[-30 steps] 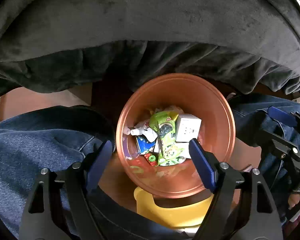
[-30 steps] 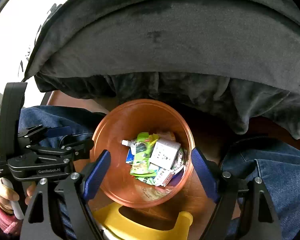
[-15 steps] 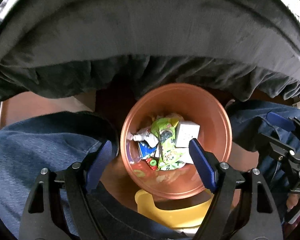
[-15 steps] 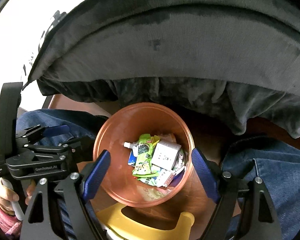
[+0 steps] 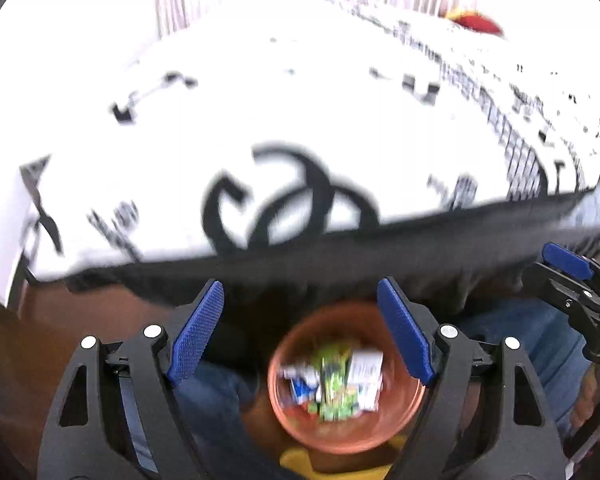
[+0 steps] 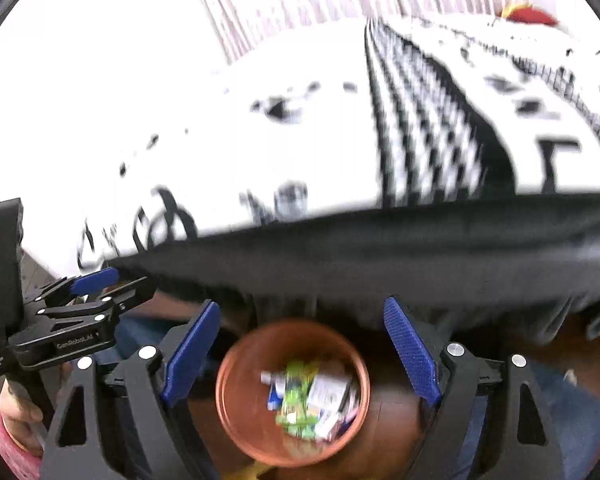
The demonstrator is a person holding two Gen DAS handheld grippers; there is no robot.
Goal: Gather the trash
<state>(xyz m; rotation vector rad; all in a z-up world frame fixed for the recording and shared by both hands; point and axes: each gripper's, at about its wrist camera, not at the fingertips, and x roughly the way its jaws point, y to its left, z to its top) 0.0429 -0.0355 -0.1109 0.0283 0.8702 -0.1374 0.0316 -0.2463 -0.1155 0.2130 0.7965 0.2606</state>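
An orange-brown bin (image 5: 290,412) stands on the floor between the person's legs, low in the left wrist view. Inside lie a green packet (image 5: 332,384), a white box (image 5: 366,370) and other wrappers, all blurred. My left gripper (image 5: 300,284) hangs well above the bin, its jaws opening with nothing between the blue pads. The right wrist view shows the same bin (image 6: 240,404) with the green packet (image 6: 296,400) and white box (image 6: 328,392). My right gripper (image 6: 302,302) is open and empty, also high over the bin.
A bed with a white, black-patterned cover (image 5: 260,120) and a dark grey blanket edge (image 5: 380,256) fills the view ahead. Blue-jeaned legs (image 6: 572,420) flank the bin. A yellow object (image 5: 300,462) lies at its near side. A hand with a pink sleeve (image 6: 16,412) holds the left tool.
Both grippers have risen and tilted up: the bin has shrunk and dropped low in both views, and the bed's white patterned top has come into sight. Both stay empty.
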